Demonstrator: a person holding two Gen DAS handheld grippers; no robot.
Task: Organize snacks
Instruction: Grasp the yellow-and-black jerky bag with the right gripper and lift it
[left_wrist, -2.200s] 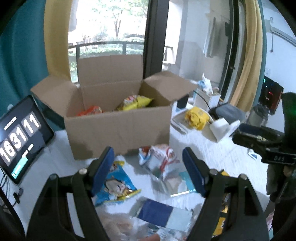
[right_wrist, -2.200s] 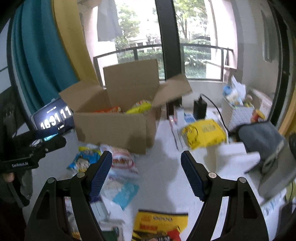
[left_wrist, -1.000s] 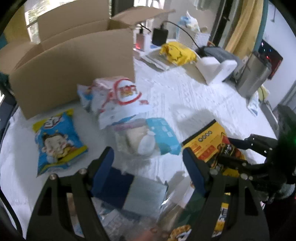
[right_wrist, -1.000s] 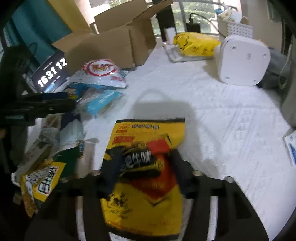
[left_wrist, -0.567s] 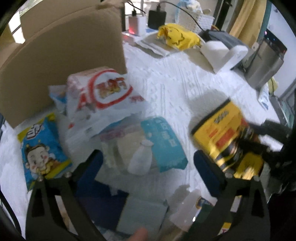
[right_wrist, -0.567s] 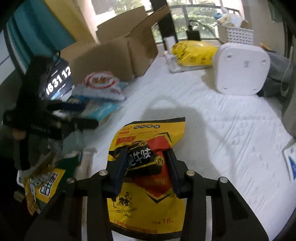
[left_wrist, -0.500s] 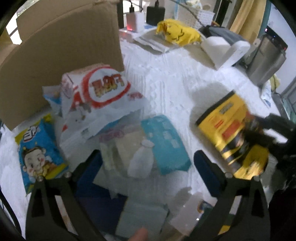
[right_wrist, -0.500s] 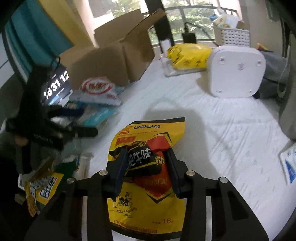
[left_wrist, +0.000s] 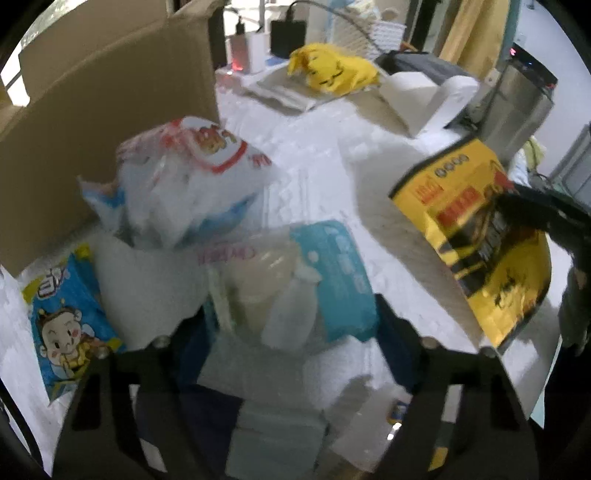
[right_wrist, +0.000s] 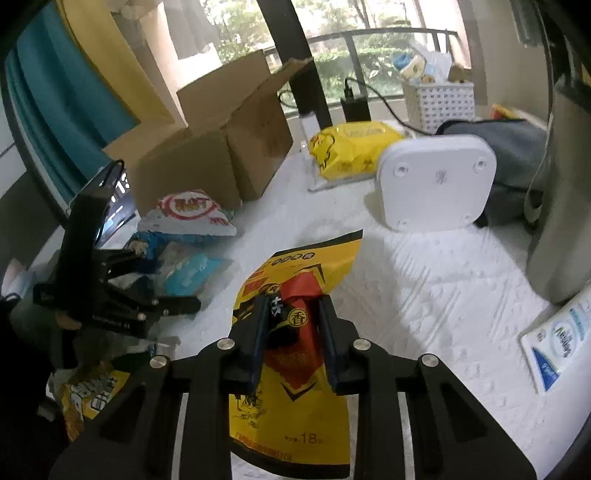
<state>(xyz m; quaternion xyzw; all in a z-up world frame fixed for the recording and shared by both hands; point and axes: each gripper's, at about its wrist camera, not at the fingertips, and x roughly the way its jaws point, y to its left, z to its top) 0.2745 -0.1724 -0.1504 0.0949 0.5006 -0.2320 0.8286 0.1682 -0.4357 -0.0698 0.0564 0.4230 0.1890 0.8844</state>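
Lifted since a second ago, the yellow snack bag (right_wrist: 295, 332) is now hanging clear of the white-covered surface (right_wrist: 424, 280), pinched at its middle by the right claw (right_wrist: 291, 332), whose two fingers are pressing in on the packet from both sides. In the left wrist view the same bag (left_wrist: 476, 236) is showing toward the right edge of the surface, tilted, with the dark claw (left_wrist: 535, 218) gripping it from the right.

The left claw (left_wrist: 291, 343) is spread wide and hovering low over the clear and teal snack packet (left_wrist: 295, 280), gripping nothing; whether its fingers are touching the packet is hard to judge through the blur. Beside that packet, a white bag with a red ring (left_wrist: 192, 177) is lying against the front wall of the open cardboard box (left_wrist: 103, 110) at the far left of the surface, and a blue cartoon packet (left_wrist: 66, 317) is lying near the left edge. A yellow pack (right_wrist: 351, 151) and a white appliance (right_wrist: 436, 184) are sitting toward the far side.
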